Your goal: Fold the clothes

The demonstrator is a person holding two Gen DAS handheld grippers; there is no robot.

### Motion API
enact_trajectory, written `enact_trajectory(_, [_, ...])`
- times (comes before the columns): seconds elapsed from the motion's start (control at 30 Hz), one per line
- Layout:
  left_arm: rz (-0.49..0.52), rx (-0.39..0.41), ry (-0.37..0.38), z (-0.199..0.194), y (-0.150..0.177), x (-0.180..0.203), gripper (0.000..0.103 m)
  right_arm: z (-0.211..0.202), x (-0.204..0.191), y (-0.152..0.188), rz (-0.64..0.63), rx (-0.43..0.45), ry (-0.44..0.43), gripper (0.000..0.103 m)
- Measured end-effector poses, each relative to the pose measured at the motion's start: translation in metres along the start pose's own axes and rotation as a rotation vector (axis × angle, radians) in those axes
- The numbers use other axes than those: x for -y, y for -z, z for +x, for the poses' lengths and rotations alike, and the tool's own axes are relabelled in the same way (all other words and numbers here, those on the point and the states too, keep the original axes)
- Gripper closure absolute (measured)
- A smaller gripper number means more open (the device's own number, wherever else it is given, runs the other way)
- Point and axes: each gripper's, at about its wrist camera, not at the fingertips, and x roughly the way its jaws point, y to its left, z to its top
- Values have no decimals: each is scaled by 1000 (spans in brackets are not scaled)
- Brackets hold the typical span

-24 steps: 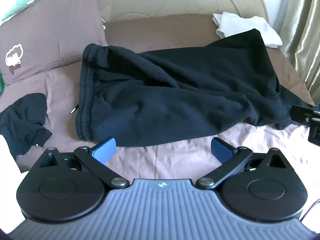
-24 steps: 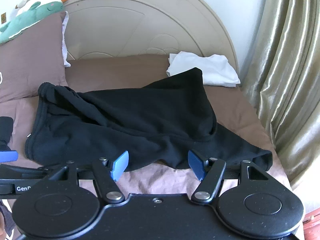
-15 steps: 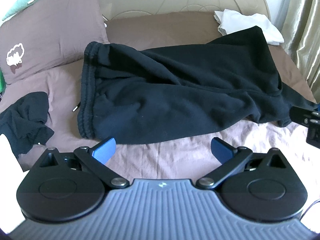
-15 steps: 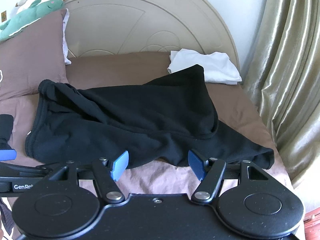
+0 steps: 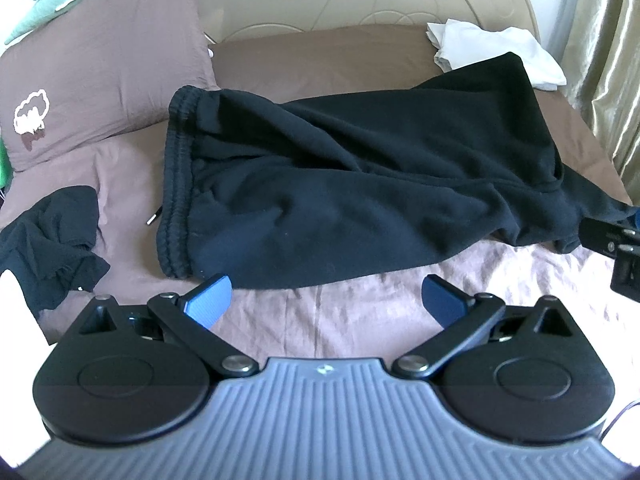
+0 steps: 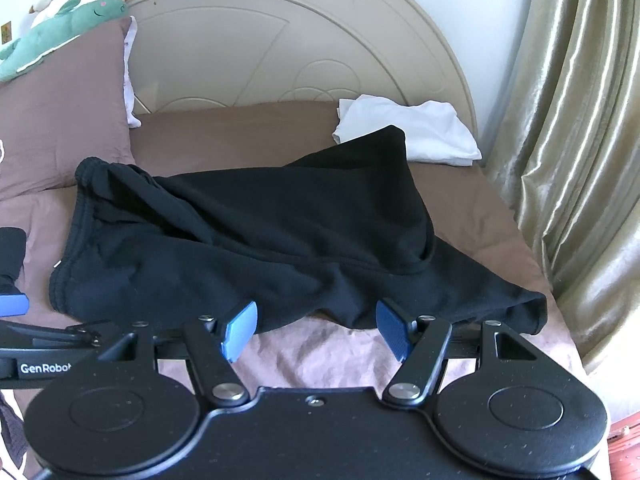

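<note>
Lying at the far left of the bed [image 5: 360, 320] is a small crumpled black garment [image 5: 48, 240], apart from the main piece, with a brown pillow [image 5: 100, 60] propped behind it and a green plush toy [image 6: 60, 20] on top of the pillow. Next comes the large black garment [image 5: 360, 184], spread rumpled across the middle of the mauve sheet, its ribbed elastic band [image 5: 176, 184] at the left end and a far corner folded over toward the right. The left tongs [image 5: 326, 300] hover just short of its near edge, blue pads wide apart, gripping nothing. The right tongs [image 6: 314, 328] sit further right, also spread wide and empty, with the garment's near hem between and just beyond the pads. Behind the black cloth's right end lies a folded white garment [image 6: 416, 132] by the headboard [image 6: 260, 48]. Gold curtains [image 6: 568, 160] hang at the far right.
</note>
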Motion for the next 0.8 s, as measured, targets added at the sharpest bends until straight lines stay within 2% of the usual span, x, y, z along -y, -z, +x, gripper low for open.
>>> enact_trajectory(0.8, [17,0,26,-8,1,-1,0,1,4,4,2,-5,4,32])
